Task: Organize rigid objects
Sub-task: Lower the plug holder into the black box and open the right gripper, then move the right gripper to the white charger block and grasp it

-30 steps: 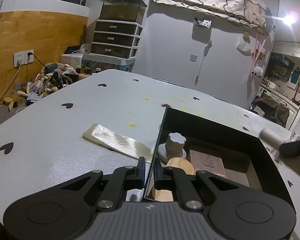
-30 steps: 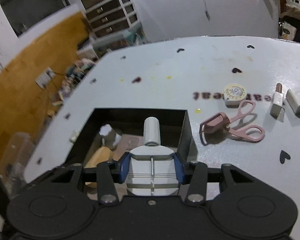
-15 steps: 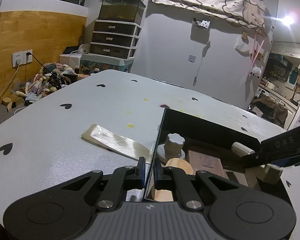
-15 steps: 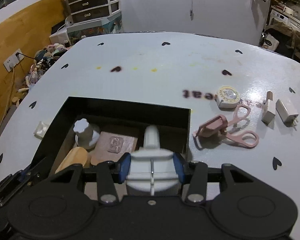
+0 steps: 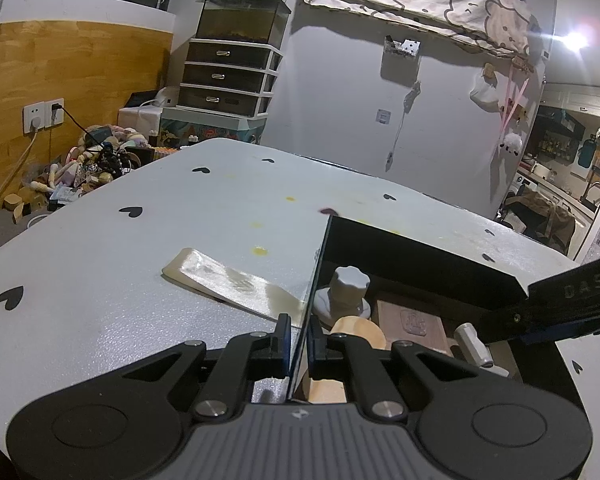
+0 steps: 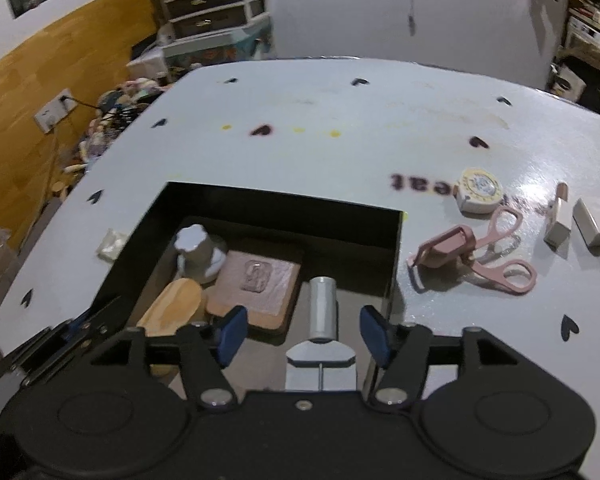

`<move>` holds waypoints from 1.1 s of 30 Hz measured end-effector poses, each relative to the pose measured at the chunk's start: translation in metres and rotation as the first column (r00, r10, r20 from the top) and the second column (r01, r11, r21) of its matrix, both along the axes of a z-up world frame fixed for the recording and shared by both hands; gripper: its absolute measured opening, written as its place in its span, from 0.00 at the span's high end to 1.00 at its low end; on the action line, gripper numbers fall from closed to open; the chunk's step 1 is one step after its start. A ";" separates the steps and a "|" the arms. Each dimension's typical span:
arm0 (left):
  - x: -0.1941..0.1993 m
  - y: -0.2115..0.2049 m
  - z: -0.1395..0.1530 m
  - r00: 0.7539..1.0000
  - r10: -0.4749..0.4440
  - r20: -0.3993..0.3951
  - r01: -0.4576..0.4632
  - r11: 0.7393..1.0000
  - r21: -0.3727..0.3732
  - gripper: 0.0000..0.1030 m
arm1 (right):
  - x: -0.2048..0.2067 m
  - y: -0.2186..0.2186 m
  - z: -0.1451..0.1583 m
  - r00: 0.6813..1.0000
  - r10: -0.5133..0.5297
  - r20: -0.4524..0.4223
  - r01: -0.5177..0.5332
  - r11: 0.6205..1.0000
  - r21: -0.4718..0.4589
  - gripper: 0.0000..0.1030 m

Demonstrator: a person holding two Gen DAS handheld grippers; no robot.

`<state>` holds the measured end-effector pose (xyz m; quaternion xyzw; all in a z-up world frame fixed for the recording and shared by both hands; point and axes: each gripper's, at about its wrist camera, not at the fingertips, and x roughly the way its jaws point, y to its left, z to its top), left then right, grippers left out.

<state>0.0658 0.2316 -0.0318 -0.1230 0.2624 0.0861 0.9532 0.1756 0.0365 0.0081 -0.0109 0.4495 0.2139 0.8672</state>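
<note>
Box (image 6: 392, 264) of black card sits on the heart-printed table (image 6: 340, 128), and the right gripper (image 6: 302, 334) has just spread its blue pads wide apart. Half a second ago those pads were clamped on the grey-white tool (image 6: 322, 336); now it lies loose between them on the box floor, its round handle pointing away, just beside the brown embossed tile (image 6: 256, 284). So, by my reading, that piece is delivered. The left gripper (image 5: 298, 336) still pinches the thin near wall of the box, jaws almost closed on it, steadying it as before. Inside already are the pale knob (image 6: 198, 254) and the wooden piece (image 6: 172, 308). Out on the table to the right wait the pink scissors (image 6: 496, 256), the round tape measure (image 6: 480, 190), a white charger (image 6: 594, 228) and a small white stick (image 6: 558, 224). A clear packet (image 5: 236, 284) lies outside the box's left wall.
</note>
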 end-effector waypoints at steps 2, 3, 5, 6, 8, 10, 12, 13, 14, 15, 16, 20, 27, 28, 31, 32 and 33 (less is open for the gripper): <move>0.000 0.000 0.000 1.000 0.000 0.000 0.000 1.000 0.001 0.92 | -0.005 -0.003 0.005 0.999 0.028 0.022 -0.028 1.000 0.013 0.23; 0.000 0.000 0.000 1.000 0.000 0.000 0.000 1.000 0.001 0.92 | -0.008 -0.005 0.007 0.999 0.034 0.035 -0.034 0.999 0.017 0.20; 0.000 0.000 0.000 1.000 0.000 0.000 0.000 1.000 0.000 0.92 | -0.012 -0.010 0.013 0.997 0.033 0.065 -0.034 0.999 0.020 0.14; 0.000 0.000 0.000 1.000 0.000 0.000 0.000 1.000 0.001 0.92 | -0.014 -0.014 0.015 0.996 0.032 0.078 -0.034 0.999 0.028 0.12; 0.000 0.000 0.000 1.000 0.000 0.000 0.000 1.000 0.000 0.92 | -0.016 -0.022 0.018 0.995 0.022 0.096 -0.026 0.999 0.043 0.07; 0.000 0.000 0.000 1.000 0.000 0.000 0.000 1.000 0.000 0.92 | -0.019 -0.031 0.019 0.993 0.018 0.120 -0.024 0.998 0.049 0.05; 0.000 0.000 0.000 1.000 0.000 0.001 0.000 1.000 0.000 0.92 | -0.023 -0.041 0.019 0.988 0.018 0.155 -0.027 0.998 0.060 0.03; 0.001 0.000 0.000 1.000 0.001 0.001 -0.001 1.000 0.000 0.92 | -0.024 -0.047 0.019 0.985 0.018 0.169 -0.030 0.997 0.069 0.03; 0.000 0.000 0.000 1.000 0.000 0.001 0.000 1.000 0.000 0.92 | -0.025 -0.054 0.018 0.983 0.018 0.185 -0.033 0.996 0.080 0.02; 0.000 0.000 0.000 1.000 0.000 0.001 0.000 1.000 0.000 0.92 | -0.026 -0.061 0.016 0.979 0.017 0.201 -0.036 0.995 0.091 0.02; 0.000 0.000 0.000 1.000 0.000 0.001 0.000 1.000 0.000 0.92 | -0.026 -0.070 0.014 0.974 0.016 0.224 -0.040 0.994 0.103 0.02; 0.001 -0.001 0.000 1.000 0.000 0.000 0.000 1.000 0.002 0.92 | -0.021 -0.105 0.005 0.956 -0.019 0.294 -0.017 0.992 0.122 0.02; 0.002 -0.001 -0.001 1.000 0.001 -0.002 -0.001 1.000 0.003 0.92 | -0.004 -0.163 -0.013 0.903 -0.133 0.408 0.107 0.990 0.088 0.02; 0.002 -0.001 -0.001 1.000 0.002 -0.002 -0.002 1.000 0.003 0.92 | 0.000 -0.172 -0.016 0.901 -0.152 0.408 0.126 0.988 0.089 0.02; 0.003 -0.001 -0.003 1.000 0.005 -0.003 -0.005 1.000 0.004 0.92 | 0.014 -0.195 -0.025 0.890 -0.197 0.411 0.181 0.980 0.078 0.02; 0.004 -0.001 -0.003 1.000 0.006 -0.003 -0.006 1.000 0.003 0.92 | 0.019 -0.202 -0.029 0.890 -0.198 0.410 0.185 0.980 0.072 0.02; 0.004 0.000 -0.004 1.000 0.006 -0.003 -0.006 1.000 0.003 0.92 | 0.025 -0.208 -0.032 0.893 -0.193 0.407 0.181 0.981 0.070 0.02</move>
